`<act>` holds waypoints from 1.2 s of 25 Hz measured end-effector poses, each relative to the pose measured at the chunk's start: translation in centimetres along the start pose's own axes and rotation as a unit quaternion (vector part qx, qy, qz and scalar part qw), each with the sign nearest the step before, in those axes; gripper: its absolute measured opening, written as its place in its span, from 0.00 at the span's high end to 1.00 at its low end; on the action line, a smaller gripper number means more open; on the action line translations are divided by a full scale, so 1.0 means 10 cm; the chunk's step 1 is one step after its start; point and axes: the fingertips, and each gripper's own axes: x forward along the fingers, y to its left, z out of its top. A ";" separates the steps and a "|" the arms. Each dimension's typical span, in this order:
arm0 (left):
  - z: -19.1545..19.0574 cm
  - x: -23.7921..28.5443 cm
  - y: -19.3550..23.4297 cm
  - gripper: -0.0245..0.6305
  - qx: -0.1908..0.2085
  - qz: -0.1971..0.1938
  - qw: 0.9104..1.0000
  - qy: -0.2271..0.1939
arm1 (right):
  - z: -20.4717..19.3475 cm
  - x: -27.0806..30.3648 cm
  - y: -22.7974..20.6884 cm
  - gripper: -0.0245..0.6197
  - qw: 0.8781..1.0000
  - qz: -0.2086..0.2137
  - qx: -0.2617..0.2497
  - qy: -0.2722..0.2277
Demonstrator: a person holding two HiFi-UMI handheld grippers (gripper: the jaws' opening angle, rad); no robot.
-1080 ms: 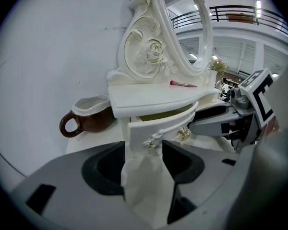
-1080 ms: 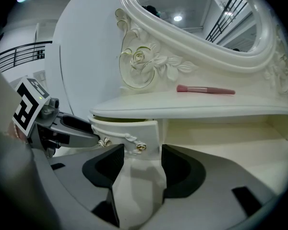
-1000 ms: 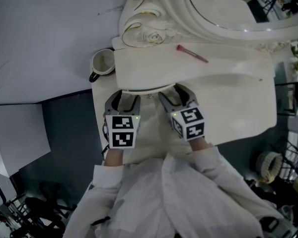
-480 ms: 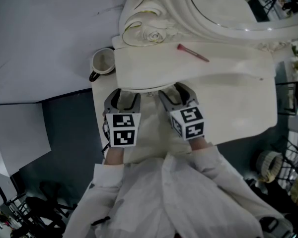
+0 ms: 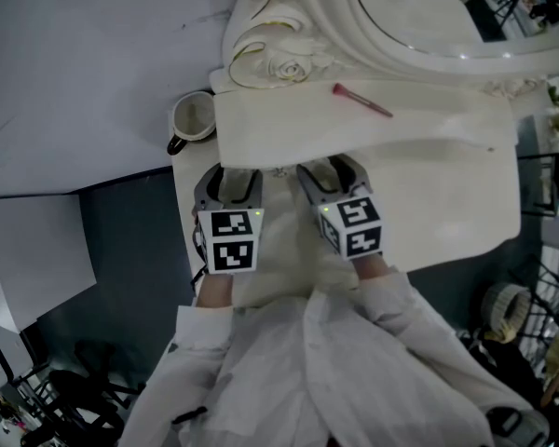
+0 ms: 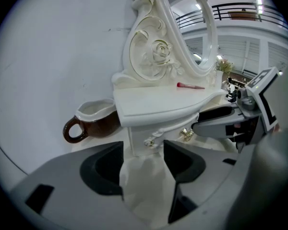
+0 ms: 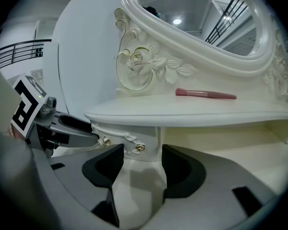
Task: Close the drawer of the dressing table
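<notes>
The white dressing table (image 5: 354, 133) stands under its oval mirror (image 5: 429, 17). Its drawer front (image 6: 153, 135), carved and set with gold knobs (image 7: 140, 147), sits tucked beneath the tabletop edge. My left gripper (image 5: 231, 182) is at the drawer's left end. Its jaws have just been opening, stand wide, and the pads press on nothing. My right gripper (image 5: 333, 177) is open too, against the drawer front (image 7: 134, 145) further right. In the left gripper view the jaws (image 6: 143, 150) frame the drawer's corner.
A pink makeup brush (image 5: 361, 101) lies on the tabletop. A brown mug (image 5: 193, 119) with a white inside stands at the table's left end, close to my left gripper. A white base slab (image 5: 447, 222) stretches to the right.
The drawer front, which stuck out from under the tabletop, has slid in beneath it. Both grippers have crept slightly toward the table.
</notes>
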 end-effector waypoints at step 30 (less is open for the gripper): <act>0.06 0.10 0.03 0.59 -0.003 -0.006 1.000 0.005 | 0.04 0.10 -0.10 0.59 1.000 -0.010 0.004 0.008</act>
